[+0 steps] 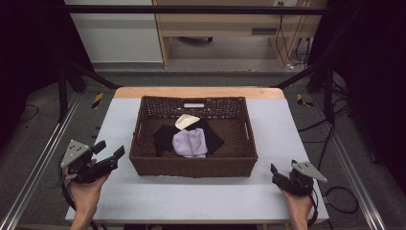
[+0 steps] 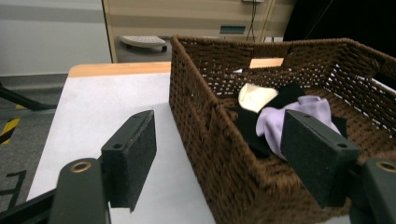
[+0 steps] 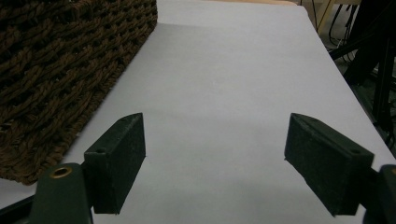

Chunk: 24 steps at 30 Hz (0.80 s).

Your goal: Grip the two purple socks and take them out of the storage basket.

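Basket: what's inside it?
Inside the basket: a lavender cloth on top of black cloth, a cream piece behind. Anything beneath the black cloth is covered.

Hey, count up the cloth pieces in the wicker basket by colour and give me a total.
Lavender cloth: 1
Black cloth: 1, spread under the others, as far as I can tell one piece
Cream cloth: 1
Total: 3 pieces in the basket
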Tool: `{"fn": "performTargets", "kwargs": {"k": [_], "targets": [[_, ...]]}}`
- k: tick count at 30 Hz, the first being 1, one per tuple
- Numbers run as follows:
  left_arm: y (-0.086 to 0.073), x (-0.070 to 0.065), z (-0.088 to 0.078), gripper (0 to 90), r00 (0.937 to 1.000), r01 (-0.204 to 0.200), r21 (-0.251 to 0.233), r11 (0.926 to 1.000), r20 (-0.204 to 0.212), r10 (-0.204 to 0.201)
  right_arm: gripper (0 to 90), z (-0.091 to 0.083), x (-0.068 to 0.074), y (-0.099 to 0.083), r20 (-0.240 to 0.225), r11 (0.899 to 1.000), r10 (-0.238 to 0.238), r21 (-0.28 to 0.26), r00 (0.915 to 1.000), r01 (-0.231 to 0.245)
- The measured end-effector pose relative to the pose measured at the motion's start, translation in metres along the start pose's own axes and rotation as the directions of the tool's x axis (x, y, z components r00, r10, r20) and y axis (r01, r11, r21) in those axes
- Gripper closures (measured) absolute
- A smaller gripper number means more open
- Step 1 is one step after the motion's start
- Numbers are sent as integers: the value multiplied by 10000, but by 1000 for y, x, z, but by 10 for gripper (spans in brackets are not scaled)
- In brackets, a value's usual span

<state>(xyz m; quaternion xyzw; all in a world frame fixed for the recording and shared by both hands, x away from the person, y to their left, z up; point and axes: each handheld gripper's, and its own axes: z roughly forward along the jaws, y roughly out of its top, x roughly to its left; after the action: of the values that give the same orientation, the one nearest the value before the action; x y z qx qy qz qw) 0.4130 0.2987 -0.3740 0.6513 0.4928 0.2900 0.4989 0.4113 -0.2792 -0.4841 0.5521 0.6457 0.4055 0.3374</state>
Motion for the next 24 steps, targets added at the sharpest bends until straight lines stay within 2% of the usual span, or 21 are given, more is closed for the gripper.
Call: {"fn": "performTargets", "kwargs": {"k": [11, 24], "targets": [[22, -18, 21, 272, 9991, -234, -192, 9995, 355, 240, 206, 1, 0, 0, 27, 10000, 5, 32, 10000, -5], [38, -44, 45, 301, 9956, -574, -228, 9981, 722, 590, 205, 1, -1, 0, -41, 9999, 78, 117, 10000, -77]]}}
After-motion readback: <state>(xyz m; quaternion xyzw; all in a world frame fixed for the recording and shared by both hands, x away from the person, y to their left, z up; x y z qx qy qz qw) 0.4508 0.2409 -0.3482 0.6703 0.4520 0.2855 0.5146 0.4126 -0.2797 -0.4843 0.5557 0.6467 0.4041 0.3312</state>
